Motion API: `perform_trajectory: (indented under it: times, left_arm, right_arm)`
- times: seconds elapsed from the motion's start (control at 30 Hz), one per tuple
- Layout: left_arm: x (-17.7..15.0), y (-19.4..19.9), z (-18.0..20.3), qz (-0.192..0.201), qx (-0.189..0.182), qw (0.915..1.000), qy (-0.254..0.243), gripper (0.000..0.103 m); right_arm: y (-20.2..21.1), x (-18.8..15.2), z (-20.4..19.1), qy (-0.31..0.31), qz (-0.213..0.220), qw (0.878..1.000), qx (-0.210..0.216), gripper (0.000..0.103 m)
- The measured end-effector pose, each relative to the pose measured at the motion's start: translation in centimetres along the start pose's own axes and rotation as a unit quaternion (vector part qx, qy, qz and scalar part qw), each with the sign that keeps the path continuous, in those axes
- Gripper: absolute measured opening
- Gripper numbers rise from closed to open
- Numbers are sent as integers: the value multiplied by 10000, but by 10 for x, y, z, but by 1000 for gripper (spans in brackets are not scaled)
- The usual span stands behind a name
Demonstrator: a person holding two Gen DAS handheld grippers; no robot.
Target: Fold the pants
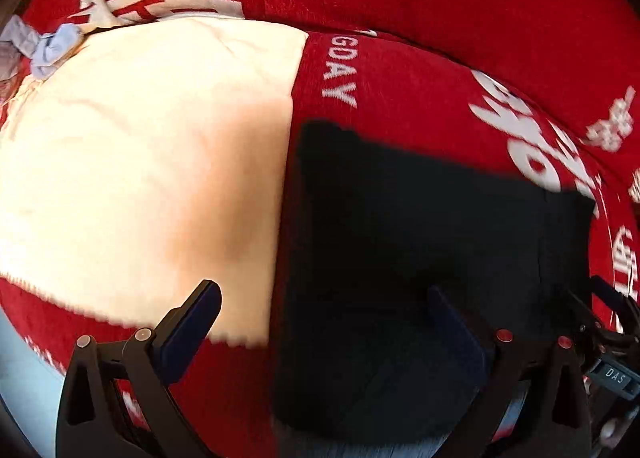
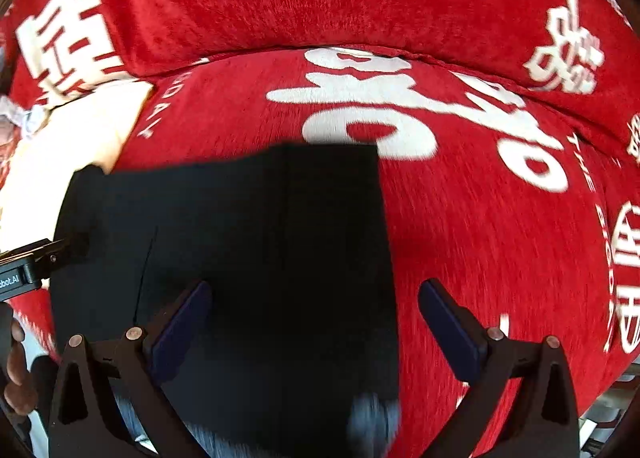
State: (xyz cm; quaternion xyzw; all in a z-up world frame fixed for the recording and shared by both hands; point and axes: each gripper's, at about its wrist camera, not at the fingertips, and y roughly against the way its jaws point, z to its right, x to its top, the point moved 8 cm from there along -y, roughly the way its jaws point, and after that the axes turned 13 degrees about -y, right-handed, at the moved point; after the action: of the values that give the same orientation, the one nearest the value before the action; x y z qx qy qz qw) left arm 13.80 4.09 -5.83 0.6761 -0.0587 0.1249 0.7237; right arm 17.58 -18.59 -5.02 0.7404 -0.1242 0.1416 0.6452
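Both tongs (image 1: 324, 308) (image 2: 314, 304) spread above black pants (image 2: 260, 238).

You have plain black fabric pants (image 2: 256, 242) lying on a red plush sofa cover (image 2: 460, 225) patterned with white characters and lettering, with a solid cream panel (image 1: 152, 145) towards its left edge.

The left gripper (image 1: 324, 322) has its jaws spread wide, both dark-padded fingers (image 1: 192, 332) angled outward, nothing between them. The right gripper (image 2: 314, 322) is likewise spread wide with nothing clamped. In the right wrist view the left gripper shows at the left edge, with the person's fingers (image 2: 16, 370) wrapped on its handle. In the left wrist view the right gripper shows at the right edge.
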Motion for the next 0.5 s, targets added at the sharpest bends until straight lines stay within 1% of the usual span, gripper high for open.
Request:
perform_trajectory:
  times: [0.1, 0.13, 0.17, 0.2, 0.23, 0.27, 0.3, 0.33, 0.37, 0.4, 0.43, 0.47, 0.5]
  left_arm:
    - [-35, 10, 12, 149, -50, 9998, -114, 103]
    - [-44, 9, 15, 135, -73, 9998, -138, 103]
    - [-54, 12, 20, 188, -61, 9996, -178, 103]
    - [-58, 18, 21, 257, -24, 9995, -182, 103]
    - [-61, 26, 23, 333, 49, 9992, -206, 103]
    - [-62, 37, 26, 519, 94, 9983, -243, 103]
    - [-62, 45, 29, 685, 68, 9973, -260, 103]
    - [-62, 52, 34, 849, -35, 9960, -291, 103]
    - [-62, 54, 41, 894, -207, 9951, -381, 103]
    - [-62, 53, 49, 887, -360, 9942, -492, 103]
    - [-63, 50, 55, 868, -449, 9935, -591, 103]
    - [-64, 44, 61, 811, -487, 9931, -690, 103]
    - [-66, 34, 66, 659, -525, 9934, -776, 103]
  right_arm:
    - [8, -42, 3, 138, 141, 9998, -59, 103]
    - [11, -57, 5, 126, 244, 9996, -2, 103]
    - [14, -64, 7, 90, 282, 9996, 21, 103]
    - [17, -70, 9, 76, 264, 9996, -26, 103]
    - [24, -73, 8, 90, 352, 9993, -71, 103]
    - [37, -73, 4, 154, 639, 9978, -19, 103]
    - [48, -72, -3, 247, 883, 9957, 88, 103]
    - [58, -72, -12, 393, 1066, 9933, 235, 103]
    - [64, -73, -23, 590, 1165, 9906, 403, 103]
    - [66, -74, -31, 739, 1181, 9888, 530, 103]
    - [62, -76, -39, 890, 1095, 9878, 655, 103]
    - [55, -78, -43, 938, 948, 9884, 729, 103]
    - [46, -81, -45, 937, 770, 9895, 790, 103]
